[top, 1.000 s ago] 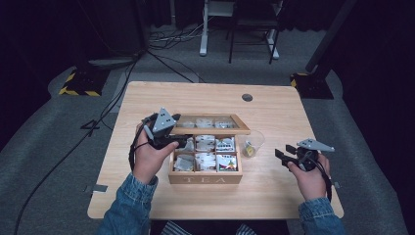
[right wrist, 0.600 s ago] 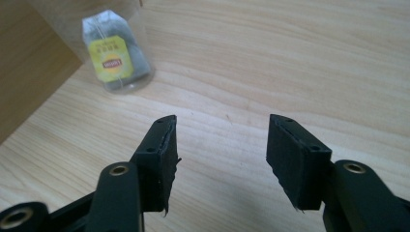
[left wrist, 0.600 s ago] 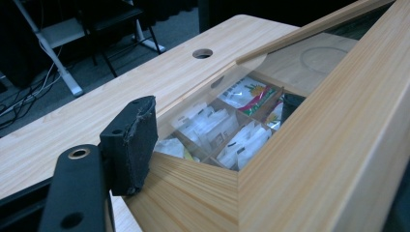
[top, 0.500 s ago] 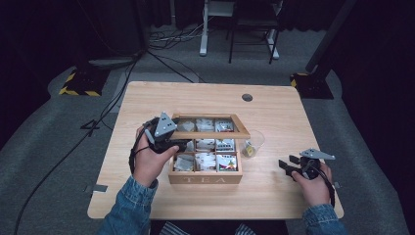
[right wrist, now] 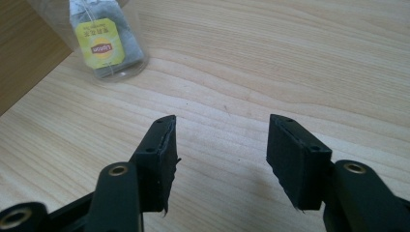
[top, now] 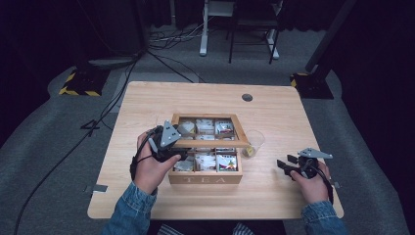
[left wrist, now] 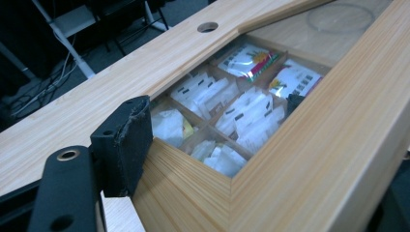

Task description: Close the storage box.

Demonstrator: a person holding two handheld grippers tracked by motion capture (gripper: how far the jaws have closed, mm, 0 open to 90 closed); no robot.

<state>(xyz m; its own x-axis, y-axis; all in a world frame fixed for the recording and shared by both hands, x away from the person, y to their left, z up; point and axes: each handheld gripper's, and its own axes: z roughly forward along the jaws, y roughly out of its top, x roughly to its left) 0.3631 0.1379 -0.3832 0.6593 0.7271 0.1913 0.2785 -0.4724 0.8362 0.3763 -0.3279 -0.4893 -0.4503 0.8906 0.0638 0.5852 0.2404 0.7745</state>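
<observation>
High view: a person sits at the 6 o'clock edge of a light wooden table, denim sleeves coming in from below. A wooden tea box marked "TEA" sits near the table's middle, its compartments full of tea bag packets. The box's glass-paned lid stands partly raised, hinged along the 12 o'clock side. The left gripper, at 9 o'clock of the box, has the lid's wooden frame between its jaws; the jaws have just been opening, and whether the pads still press the wood cannot be told.

Left gripper view: one black jaw lies against the edge of the lid frame, and packets show through the glass.

A clear plastic cup holding a yellow-tagged tea bag stands just beside the box at 3 o'clock. The right gripper rests low near the table's 4 o'clock corner, well apart from the box. Right gripper view: its jaws stand moderately apart with bare table between them, the cup near, at 11 o'clock.
</observation>
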